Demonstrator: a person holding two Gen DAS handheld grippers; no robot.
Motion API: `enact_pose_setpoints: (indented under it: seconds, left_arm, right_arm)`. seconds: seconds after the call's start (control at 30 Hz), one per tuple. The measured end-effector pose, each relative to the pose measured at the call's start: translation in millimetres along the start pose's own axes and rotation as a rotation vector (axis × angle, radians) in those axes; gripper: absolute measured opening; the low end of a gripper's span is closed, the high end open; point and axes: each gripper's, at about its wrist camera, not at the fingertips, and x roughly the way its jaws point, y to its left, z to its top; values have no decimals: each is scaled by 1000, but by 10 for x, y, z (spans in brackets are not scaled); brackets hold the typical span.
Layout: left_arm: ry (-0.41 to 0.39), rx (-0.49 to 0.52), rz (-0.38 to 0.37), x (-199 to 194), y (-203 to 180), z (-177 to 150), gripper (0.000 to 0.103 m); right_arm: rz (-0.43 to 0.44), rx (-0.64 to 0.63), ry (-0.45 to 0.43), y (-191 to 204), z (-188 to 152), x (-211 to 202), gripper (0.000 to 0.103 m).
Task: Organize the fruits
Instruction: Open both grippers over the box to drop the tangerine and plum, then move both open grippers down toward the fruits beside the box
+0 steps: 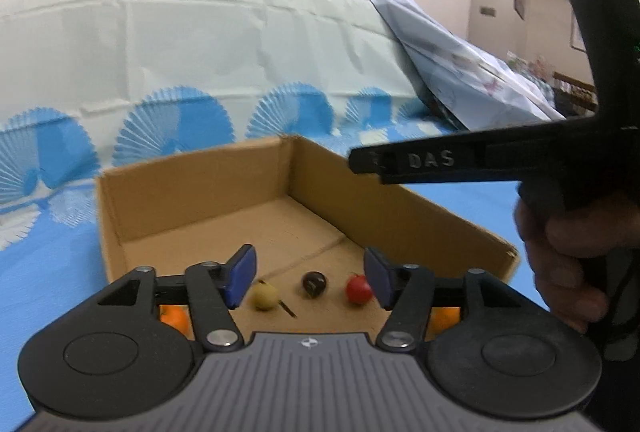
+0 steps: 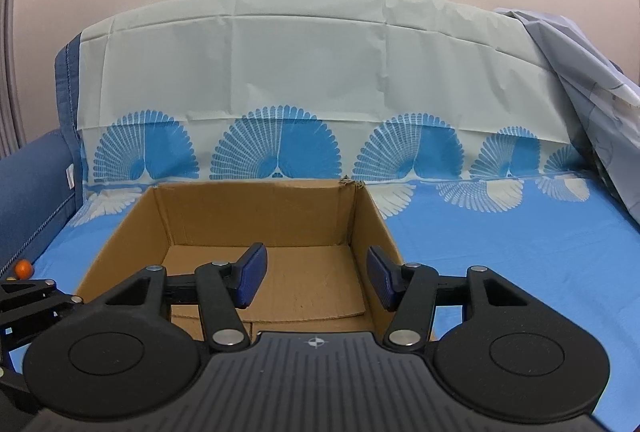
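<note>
A cardboard box (image 1: 192, 200) stands open on a blue patterned cloth. In the left wrist view a pale yellow fruit (image 1: 264, 295), a dark brown fruit (image 1: 314, 283) and a red fruit (image 1: 358, 289) lie in a row on the box floor. Orange fruits (image 1: 174, 317) show behind the finger arms. My left gripper (image 1: 310, 278) is open above these fruits and holds nothing. My right gripper (image 2: 314, 278) is open and empty over the same box (image 2: 260, 208); its body (image 1: 460, 156) shows at the right of the left wrist view. A small orange fruit (image 2: 23, 268) lies left of the box.
The blue cloth (image 2: 520, 252) runs up a backrest behind the box. A crumpled grey-blue sheet (image 2: 592, 104) hangs at the right. A dark blue cushion edge (image 2: 36, 176) borders the left side. The left gripper's linkage (image 2: 28, 300) shows at lower left of the right wrist view.
</note>
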Motion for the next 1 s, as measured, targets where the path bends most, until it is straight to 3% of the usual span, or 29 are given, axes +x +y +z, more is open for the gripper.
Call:
enact_pose_setpoints:
  seconds: [0.17,0.27,0.3,0.37,0.47,0.63,0.83,1.0]
  left_arm:
    - [-80,-10,54,-138,96,-19,70]
    - [-87,-7,89,-221,164,-22,63]
    - [-82,-13,93,-247,200,-22,59]
    - [-72,-33,100,-310,280,-12,42]
    - [-62,-54,133,-423,407,16,22]
    - [-44,-141,221,-736,701,67,22]
    - [-64,-119,309,-1133,1072,299,22]
    - [-49,-144,326,-1262,1388,295,22]
  right_arm:
    - [33,34,-19,95,26,-23,55]
    - [60,54,-35,206,25,-41,33]
    - [72,58,-44,251,21,-54,15]
    - [92,53,-70,361,23,-93,4]
    - [120,52,-89,518,21,-144,4]
    - [163,82,-84,699,8,-174,5]
    - [209,74,-86,897,-8,-166,5]
    - [247,62,-66,1022,-28,-128,6]
